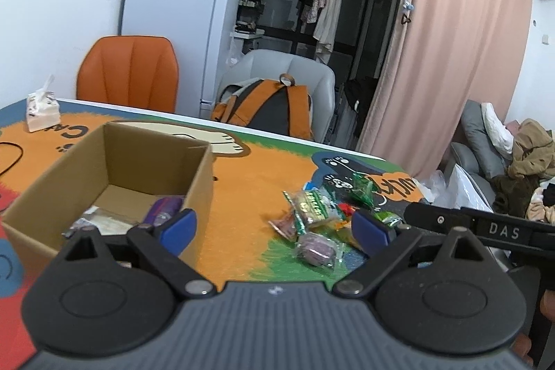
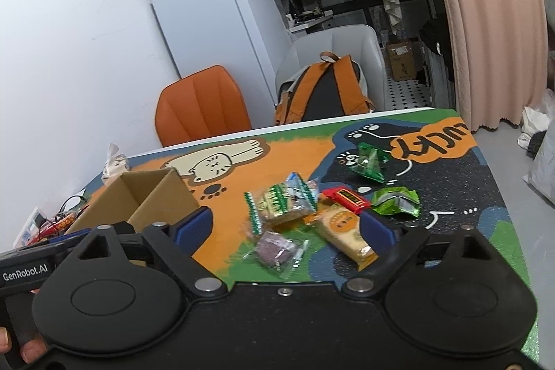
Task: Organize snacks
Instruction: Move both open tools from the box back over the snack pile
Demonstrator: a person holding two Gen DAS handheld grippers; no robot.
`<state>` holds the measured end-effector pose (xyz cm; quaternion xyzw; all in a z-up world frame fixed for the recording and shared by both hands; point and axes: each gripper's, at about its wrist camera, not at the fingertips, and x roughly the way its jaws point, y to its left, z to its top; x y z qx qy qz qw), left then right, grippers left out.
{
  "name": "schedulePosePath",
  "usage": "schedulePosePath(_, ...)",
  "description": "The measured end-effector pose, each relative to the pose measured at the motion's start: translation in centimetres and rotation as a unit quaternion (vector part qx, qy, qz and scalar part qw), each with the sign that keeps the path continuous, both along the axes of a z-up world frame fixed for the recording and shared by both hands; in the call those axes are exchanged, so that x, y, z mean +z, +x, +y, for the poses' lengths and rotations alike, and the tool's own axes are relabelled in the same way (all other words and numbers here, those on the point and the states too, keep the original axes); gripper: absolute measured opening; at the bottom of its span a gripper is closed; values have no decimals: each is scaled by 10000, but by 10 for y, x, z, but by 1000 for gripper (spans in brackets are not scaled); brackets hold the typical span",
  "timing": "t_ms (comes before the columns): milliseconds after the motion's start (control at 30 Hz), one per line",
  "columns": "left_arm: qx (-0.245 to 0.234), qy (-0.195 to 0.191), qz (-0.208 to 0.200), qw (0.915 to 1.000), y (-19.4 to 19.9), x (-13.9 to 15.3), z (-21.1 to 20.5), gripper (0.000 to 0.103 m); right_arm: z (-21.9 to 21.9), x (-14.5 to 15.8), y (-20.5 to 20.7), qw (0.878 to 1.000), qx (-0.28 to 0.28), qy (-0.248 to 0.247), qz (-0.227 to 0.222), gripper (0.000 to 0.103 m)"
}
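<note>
A heap of wrapped snacks (image 2: 301, 214) lies on the cartoon-print table: a purple cake in clear wrap (image 2: 275, 247), a yellow pastry pack (image 2: 345, 227), a red bar (image 2: 347, 198), a green-striped cracker pack (image 2: 277, 201) and two green packs (image 2: 395, 201). My right gripper (image 2: 284, 227) hovers just above the heap, open, nothing pressed between its blue pads. An open cardboard box (image 1: 114, 162) stands to the left and holds a purple snack (image 1: 163, 210) and a clear packet (image 1: 100, 219). My left gripper (image 1: 274, 227) is open and empty between the box and the snack heap (image 1: 319, 221).
A tissue pack (image 1: 41, 111) stands at the far left of the table, with cables (image 2: 59, 221) near it. Behind the table are an orange chair (image 1: 128, 71), a grey chair with an orange backpack (image 1: 267, 110), a white fridge (image 1: 177, 16) and a pink curtain (image 1: 451, 40).
</note>
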<state>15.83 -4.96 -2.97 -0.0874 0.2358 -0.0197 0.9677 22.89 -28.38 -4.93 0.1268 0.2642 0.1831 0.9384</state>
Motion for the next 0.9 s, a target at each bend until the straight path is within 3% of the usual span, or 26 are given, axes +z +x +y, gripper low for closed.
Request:
schedulePosePath(167, -197, -25, 215, 9996, 16, -10, -14, 92, -7, -8, 12, 9999, -48, -42, 138, 84)
schedulePosePath(900, -659, -75, 1072, 9920, 80, -53, -56, 90, -29, -43, 50, 9978, -191, -219, 593, 79)
